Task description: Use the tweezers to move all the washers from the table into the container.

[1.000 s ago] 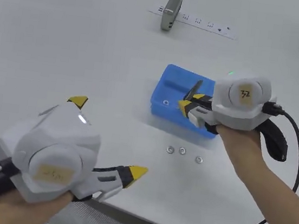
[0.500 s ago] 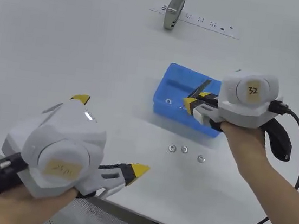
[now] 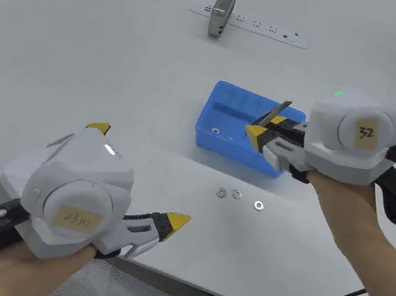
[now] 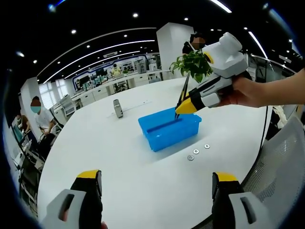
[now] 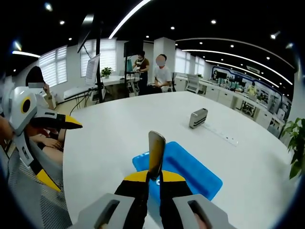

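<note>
1. The left tool (image 3: 139,175) hovers nearest, jaws wide apart and empty.
2. Three washers (image 3: 237,195) lie on the counter (image 3: 87,48), just before the blue container (image 3: 224,111).
3. The right tool (image 3: 257,133) is clamped on the tweezers (image 3: 275,112) above the container.

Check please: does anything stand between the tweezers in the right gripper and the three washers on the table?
Nothing visible blocks the way. The right gripper holds the tweezers over the blue container; the washers lie on bare table just before its near wall. Only that low wall lies between.
</note>
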`<state>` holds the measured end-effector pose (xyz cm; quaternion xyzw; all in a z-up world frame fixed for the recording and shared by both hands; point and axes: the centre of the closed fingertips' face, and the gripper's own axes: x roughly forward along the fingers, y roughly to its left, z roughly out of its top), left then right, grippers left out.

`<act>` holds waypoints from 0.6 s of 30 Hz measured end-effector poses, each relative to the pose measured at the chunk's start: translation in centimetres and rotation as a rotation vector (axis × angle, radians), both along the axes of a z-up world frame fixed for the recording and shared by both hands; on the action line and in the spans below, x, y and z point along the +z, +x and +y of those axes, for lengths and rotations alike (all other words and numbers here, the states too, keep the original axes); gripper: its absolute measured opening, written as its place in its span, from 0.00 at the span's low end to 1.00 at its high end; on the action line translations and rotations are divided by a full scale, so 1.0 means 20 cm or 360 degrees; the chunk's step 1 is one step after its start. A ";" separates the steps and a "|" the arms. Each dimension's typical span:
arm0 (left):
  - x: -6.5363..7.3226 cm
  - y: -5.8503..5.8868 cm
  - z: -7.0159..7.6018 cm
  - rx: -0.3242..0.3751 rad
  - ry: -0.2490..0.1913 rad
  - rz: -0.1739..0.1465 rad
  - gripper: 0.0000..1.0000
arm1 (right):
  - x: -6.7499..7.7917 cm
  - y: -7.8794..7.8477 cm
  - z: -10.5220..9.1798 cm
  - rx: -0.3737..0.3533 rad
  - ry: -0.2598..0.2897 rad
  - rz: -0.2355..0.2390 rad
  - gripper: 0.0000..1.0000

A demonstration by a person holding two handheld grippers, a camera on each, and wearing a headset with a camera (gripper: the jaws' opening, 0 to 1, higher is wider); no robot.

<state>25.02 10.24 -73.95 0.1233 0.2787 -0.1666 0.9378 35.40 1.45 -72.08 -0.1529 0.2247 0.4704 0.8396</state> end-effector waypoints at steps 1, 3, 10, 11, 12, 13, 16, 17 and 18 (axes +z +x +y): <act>0.00 0.00 0.00 0.0000 0.0004 0.0001 0.97 | 0.00 -0.01 0.00 0.0005 -0.0002 -0.0001 0.04; 0.00 0.00 0.01 0.0002 0.0007 -0.0002 0.96 | 0.00 -0.04 0.00 0.0023 -0.0014 0.0002 0.04; 0.00 0.00 0.00 0.0001 0.0006 -0.0002 0.97 | -0.10 -0.14 -0.02 0.0089 -0.0097 0.0052 0.04; 0.00 0.00 0.00 0.0001 0.0006 -0.0004 0.97 | -0.13 -0.17 -0.03 0.0102 -0.0122 0.0063 0.04; 0.00 0.00 0.00 0.0001 0.0003 -0.0004 0.97 | -0.15 -0.18 -0.03 0.0110 -0.0137 0.0075 0.04; 0.00 0.00 0.00 0.0003 0.0000 -0.0002 0.97 | -0.17 -0.19 -0.04 0.0118 -0.0148 0.0089 0.04; 0.00 0.00 0.00 0.0007 -0.0003 -0.0004 0.98 | -0.21 -0.22 -0.05 0.0125 -0.0153 0.0123 0.04; 0.01 0.00 0.00 0.0009 -0.0017 -0.0014 0.99 | -0.23 -0.23 -0.05 0.0131 -0.0161 0.0133 0.04; 0.01 0.00 0.00 0.0007 -0.0024 -0.0019 0.99 | -0.26 -0.24 -0.05 0.0136 -0.0180 0.0145 0.04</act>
